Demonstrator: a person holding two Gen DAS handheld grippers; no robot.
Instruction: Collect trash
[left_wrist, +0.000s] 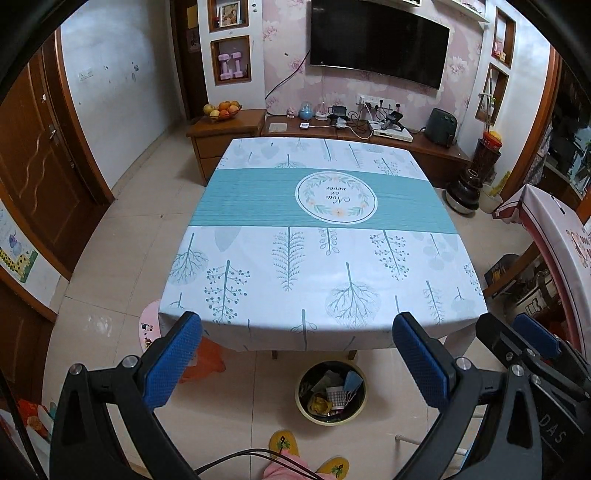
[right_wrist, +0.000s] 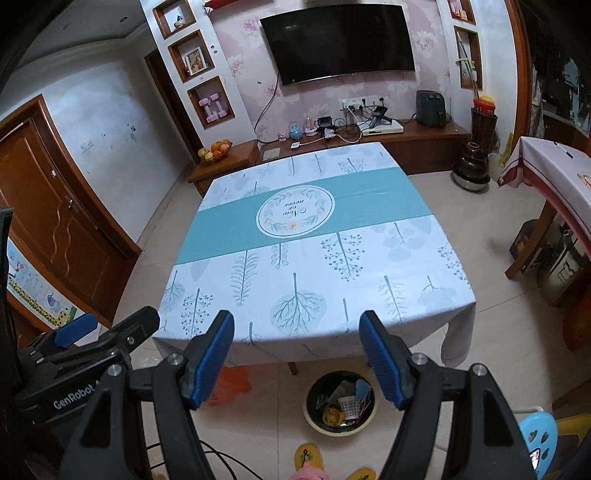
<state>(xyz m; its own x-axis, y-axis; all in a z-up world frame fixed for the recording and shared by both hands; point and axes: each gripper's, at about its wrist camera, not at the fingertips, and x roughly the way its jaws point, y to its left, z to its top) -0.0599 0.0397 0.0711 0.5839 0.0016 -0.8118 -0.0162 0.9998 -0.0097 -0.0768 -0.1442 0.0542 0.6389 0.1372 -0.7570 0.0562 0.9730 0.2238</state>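
Observation:
A round bin (left_wrist: 331, 393) (right_wrist: 341, 403) with a pale rim stands on the floor at the table's near edge, holding crumpled wrappers and paper scraps. My left gripper (left_wrist: 297, 332) hangs high above the floor in front of the table, its blue pads wide apart with nothing between them. In the right wrist view my right gripper (right_wrist: 297, 330) stands open and empty too, above and a little short of the bin. The table (left_wrist: 258, 258) (right_wrist: 369, 295) wears a white and teal cloth printed with trees; nothing lies on top of it.
Orange fabric (left_wrist: 208, 363) lies on the floor under the table's left corner. A person's yellow slippers (left_wrist: 283, 445) stand just before the bin. A blue stool (right_wrist: 537, 437) is at the right, a second covered table (right_wrist: 554, 173) beyond it. TV cabinet behind.

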